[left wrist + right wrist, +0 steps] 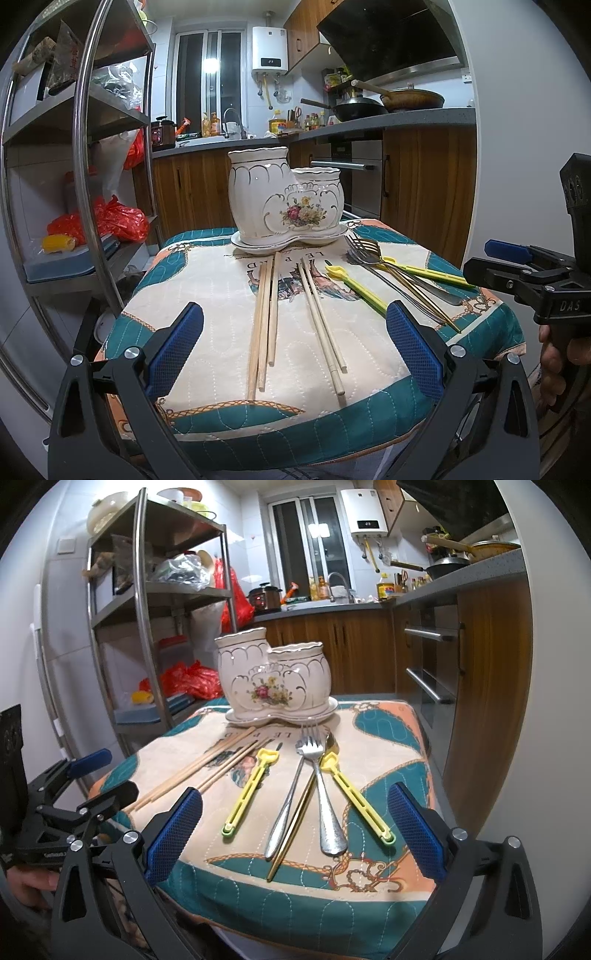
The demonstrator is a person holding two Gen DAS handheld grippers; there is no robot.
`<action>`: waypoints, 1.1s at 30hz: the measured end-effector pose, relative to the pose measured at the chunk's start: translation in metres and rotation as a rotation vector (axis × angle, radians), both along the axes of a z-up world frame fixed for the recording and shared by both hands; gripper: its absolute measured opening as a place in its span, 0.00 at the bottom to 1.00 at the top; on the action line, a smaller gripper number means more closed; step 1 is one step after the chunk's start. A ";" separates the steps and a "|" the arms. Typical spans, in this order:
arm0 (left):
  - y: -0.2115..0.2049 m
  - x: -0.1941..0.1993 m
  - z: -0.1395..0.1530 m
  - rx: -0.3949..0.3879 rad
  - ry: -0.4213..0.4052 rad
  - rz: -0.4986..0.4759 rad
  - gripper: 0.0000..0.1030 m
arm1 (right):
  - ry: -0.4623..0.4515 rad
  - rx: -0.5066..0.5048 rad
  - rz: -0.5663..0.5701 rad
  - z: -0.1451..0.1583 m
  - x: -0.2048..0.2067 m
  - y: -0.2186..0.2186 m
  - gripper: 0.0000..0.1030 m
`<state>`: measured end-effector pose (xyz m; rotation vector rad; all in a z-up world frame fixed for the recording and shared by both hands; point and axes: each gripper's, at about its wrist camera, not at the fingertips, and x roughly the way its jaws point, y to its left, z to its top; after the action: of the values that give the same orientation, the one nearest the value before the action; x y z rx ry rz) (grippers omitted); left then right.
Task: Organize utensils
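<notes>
A white ceramic utensil holder (286, 199) with two compartments and a painted flower bouquet stands on its matching saucer at the far edge of a small table covered by a quilted teal, cream and orange cloth (207, 306). Both compartments look empty as far as their rims show.

Near the holder, on the cloth, lie two groups of wooden chopsticks (264, 321): three sticks to the left, a pair (321, 325) just to their right, all pointing roughly toward the holder. Further right lie two yellow plastic utensils (245, 794), one each side of a cluster made of a silver fork (319, 786), a second silver piece (286, 805) and a thin gold-coloured utensil (295, 819) that crosses under them.

The left gripper (295, 347) hovers at the near edge over the chopsticks, its blue-padded jaws spread wide and holding nothing. The right gripper (295, 827) hangs over the metal cutlery, likewise wide apart and empty.
</notes>
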<state>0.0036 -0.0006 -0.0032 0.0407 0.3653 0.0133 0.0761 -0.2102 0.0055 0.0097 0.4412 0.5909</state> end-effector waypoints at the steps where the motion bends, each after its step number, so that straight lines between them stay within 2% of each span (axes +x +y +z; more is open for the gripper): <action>1: 0.000 0.000 0.000 0.001 -0.001 0.000 0.95 | 0.000 -0.001 0.000 0.000 0.000 0.000 0.96; 33: -0.001 0.001 -0.002 0.008 0.008 0.001 0.95 | 0.003 0.001 -0.003 0.001 -0.001 0.001 0.96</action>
<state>0.0050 -0.0014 -0.0056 0.0485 0.3734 0.0158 0.0750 -0.2088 0.0068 0.0118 0.4434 0.5879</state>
